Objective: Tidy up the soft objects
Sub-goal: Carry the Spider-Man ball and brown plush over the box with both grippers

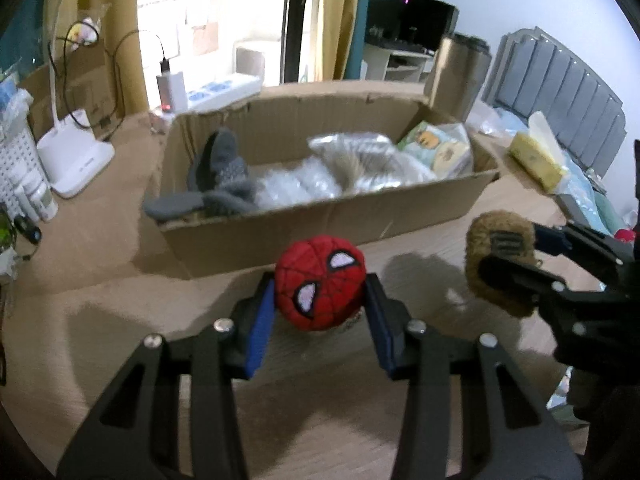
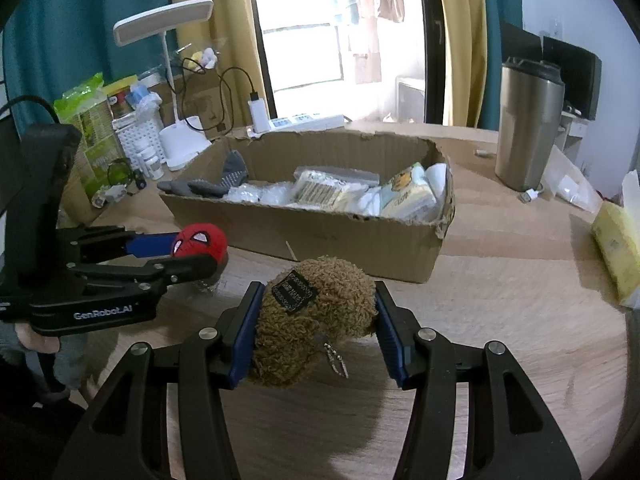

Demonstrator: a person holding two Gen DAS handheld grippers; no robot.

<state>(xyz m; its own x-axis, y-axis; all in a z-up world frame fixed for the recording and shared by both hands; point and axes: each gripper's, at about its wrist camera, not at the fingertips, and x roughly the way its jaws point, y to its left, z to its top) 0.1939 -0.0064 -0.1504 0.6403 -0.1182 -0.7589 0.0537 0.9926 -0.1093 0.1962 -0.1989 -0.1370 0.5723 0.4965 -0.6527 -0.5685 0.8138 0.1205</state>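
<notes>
Carrying step: left gripper (image 1: 320, 300) clamps red plush ball (image 1: 320, 282); right gripper (image 2: 316, 320) clamps brown plush toy (image 2: 316, 316). Next, probably: lift over cardboard box (image 2: 360, 240) wall, release.

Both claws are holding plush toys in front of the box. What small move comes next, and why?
Probably carry the left claw, shut on the red spider-mask plush ball, forward over the open cardboard box; the box stands just beyond it.

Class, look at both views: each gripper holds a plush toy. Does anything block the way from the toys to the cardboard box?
Nothing visible does. The red plush in the left gripper and the brown plush in the right gripper face bare table up to the cardboard box; only its near wall must be cleared.
</notes>
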